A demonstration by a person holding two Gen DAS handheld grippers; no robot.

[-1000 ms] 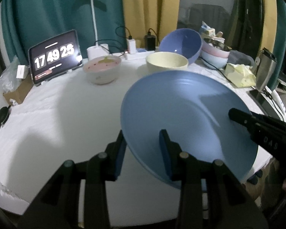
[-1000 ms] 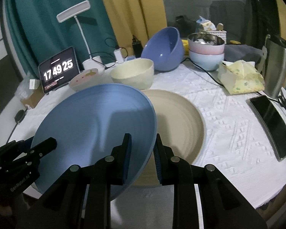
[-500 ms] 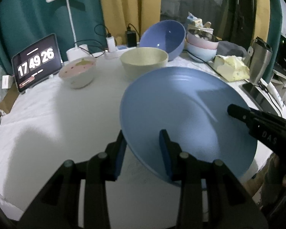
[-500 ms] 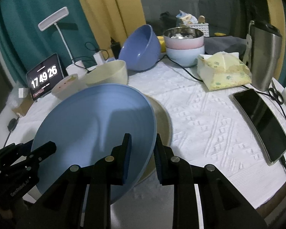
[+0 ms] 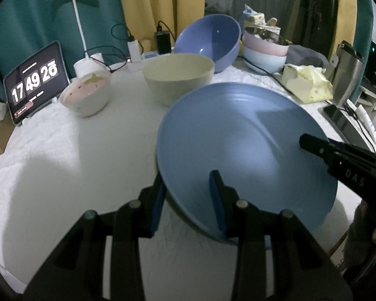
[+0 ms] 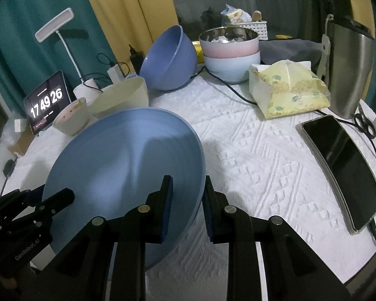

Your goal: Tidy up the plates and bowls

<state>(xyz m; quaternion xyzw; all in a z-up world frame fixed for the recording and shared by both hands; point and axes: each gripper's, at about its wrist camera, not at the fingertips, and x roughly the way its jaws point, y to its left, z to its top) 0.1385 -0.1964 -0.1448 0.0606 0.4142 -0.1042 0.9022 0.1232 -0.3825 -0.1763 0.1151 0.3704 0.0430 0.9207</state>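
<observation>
Plate, large round blue plastic (image 5: pixel 238 145): I clamp opposite rims with left gripper (image 5: pixel 188 200) and right gripper (image 6: pixel 186 205), jaws narrowly parted, keeping it steady above the table's near edge.

The blue plate (image 6: pixel 122 175) hides the tablecloth under it, so neither view shows whether anything lies beneath. In the right wrist view it also covers the near side of the cream bowl (image 6: pixel 122 97) and part of the speckled pink bowl (image 6: pixel 71 120) at far left. What sits in the metal bowl (image 6: pixel 229 37) at the far side is too small to tell, and the phone (image 6: pixel 343 170) on the right has its near end cut by the table edge.
</observation>
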